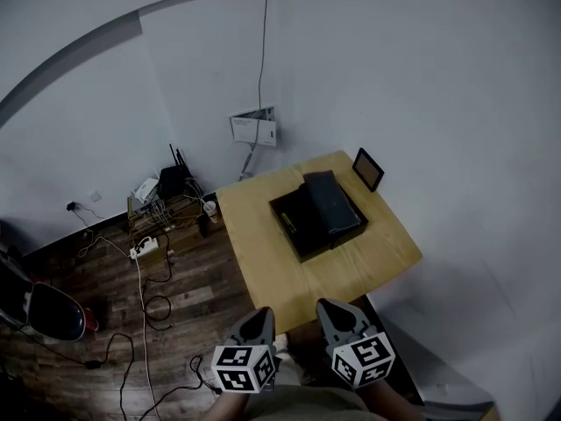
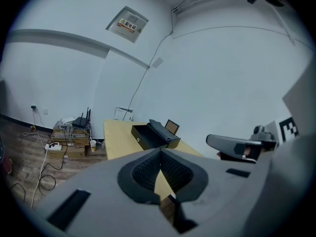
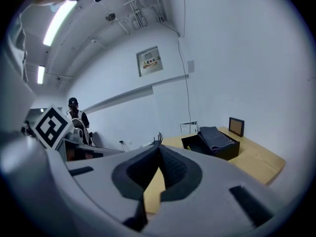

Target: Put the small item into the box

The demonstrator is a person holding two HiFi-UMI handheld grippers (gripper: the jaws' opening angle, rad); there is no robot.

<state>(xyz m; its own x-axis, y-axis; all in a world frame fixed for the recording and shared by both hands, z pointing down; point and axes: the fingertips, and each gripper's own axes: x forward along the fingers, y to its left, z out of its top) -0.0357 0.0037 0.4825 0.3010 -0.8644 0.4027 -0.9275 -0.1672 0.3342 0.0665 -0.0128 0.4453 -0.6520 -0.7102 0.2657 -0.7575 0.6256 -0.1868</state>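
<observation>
**At the near edge of the counter: both tools shut and empty, box well out of reach**

Close to the person's body, the left tool (image 1: 259, 318) and the right tool (image 1: 333, 312) hang side by side over the near end of the counter (image 1: 263, 266). Each has its jaws pressed together with nothing between them. The black box (image 1: 302, 239) sits in the middle of the counter, well apart from both tools. A dark folded cover (image 1: 333, 202) lies across its right half, so only the left part is open. The small item cannot be picked out for certain. There is a yellowish speck (image 1: 292, 222) inside the open part, too small to identify, and a little frame (image 1: 368, 168) stands at the far right corner.

The task looks barely begun, or else already done. The main risk is picking the wrong thing, since nothing clearly marks the item. A shut tool would push a small thing away, so the jaws must part first. The cover narrows the opening, so a drop from the right could land on it and slide off. A reach toward the far corner could tip the frame off the edge. The cables (image 1: 145, 288) on the floor to the left could catch a foot.
</observation>
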